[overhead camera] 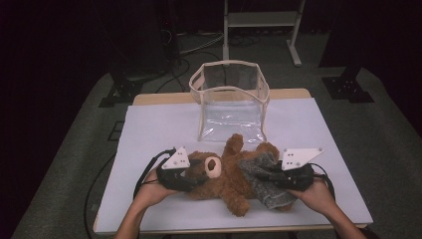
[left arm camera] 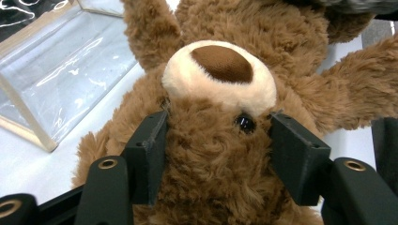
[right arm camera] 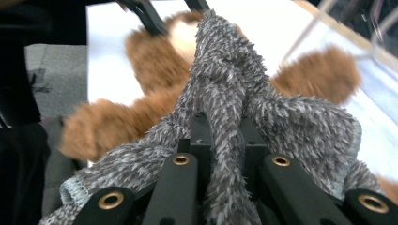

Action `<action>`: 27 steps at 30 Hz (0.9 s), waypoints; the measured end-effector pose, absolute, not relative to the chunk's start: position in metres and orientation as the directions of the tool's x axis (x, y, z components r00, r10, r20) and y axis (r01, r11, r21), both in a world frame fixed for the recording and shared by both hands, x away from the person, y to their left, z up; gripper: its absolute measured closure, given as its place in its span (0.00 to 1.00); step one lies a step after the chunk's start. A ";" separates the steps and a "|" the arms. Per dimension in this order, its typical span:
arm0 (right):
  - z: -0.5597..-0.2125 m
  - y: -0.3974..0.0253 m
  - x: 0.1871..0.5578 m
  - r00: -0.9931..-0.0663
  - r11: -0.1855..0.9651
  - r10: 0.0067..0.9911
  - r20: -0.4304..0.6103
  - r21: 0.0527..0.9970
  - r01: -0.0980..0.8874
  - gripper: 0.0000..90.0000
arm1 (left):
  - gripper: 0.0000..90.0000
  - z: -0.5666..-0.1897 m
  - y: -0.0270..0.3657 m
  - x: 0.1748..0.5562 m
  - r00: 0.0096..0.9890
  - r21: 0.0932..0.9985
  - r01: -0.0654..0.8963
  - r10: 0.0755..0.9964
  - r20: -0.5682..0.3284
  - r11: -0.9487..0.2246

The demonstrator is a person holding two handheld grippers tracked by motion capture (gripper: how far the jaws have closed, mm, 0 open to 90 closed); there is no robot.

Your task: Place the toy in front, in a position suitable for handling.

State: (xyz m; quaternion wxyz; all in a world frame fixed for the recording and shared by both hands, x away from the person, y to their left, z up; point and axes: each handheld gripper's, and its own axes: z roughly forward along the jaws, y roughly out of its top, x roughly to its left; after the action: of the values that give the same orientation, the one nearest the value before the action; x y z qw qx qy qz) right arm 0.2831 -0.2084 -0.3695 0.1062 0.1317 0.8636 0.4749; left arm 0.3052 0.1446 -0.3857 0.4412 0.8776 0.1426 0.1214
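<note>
A brown teddy bear (overhead camera: 224, 175) lies on its back on the white table top (overhead camera: 149, 129), head toward the left. My left gripper (overhead camera: 196, 175) is shut on the bear's head; in the left gripper view the jaws press into the fur on both sides of the bear's face (left arm camera: 220, 65), just below the snout, left gripper (left arm camera: 218, 154). A grey fuzzy cloth (overhead camera: 259, 168) covers the bear's lower body. My right gripper (overhead camera: 268, 175) pinches a raised fold of that grey cloth (right arm camera: 225, 70), right gripper (right arm camera: 224, 136). Brown limbs of the bear (right arm camera: 324, 70) show behind the cloth.
A clear plastic bag with a beige rim (overhead camera: 229, 94) stands open just behind the bear, near the table's far edge; the same clear bag (left arm camera: 61, 70) lies close to the bear's arm. A white metal stand (overhead camera: 261, 20) and cables are on the floor beyond.
</note>
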 end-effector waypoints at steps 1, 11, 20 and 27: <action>-0.367 -0.204 0.282 -0.947 0.518 0.315 -0.068 0.848 0.112 0.89 | 0.45 -0.386 0.142 0.305 0.931 0.810 0.140 0.354 0.087 -0.569; -0.376 -0.184 0.292 -0.954 0.557 0.288 -0.080 0.824 0.099 0.89 | 0.47 -0.386 0.129 0.307 0.937 0.818 0.113 0.334 0.101 -0.565; -0.380 -0.219 0.298 -0.938 0.553 0.341 -0.061 0.820 0.148 0.89 | 0.48 -0.385 0.111 0.305 0.950 0.811 0.079 0.291 0.115 -0.580; -0.371 -0.222 0.295 -0.932 0.533 0.360 -0.043 0.829 0.168 0.89 | 0.48 -0.387 0.107 0.308 0.953 0.813 0.079 0.284 0.108 -0.577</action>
State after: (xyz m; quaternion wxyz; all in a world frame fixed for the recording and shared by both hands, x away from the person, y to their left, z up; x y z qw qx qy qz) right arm 0.2953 -0.2217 -0.3712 0.1048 0.1519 0.8692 0.4588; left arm 0.3076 0.1071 -0.3872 0.4483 0.8806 0.1031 0.1139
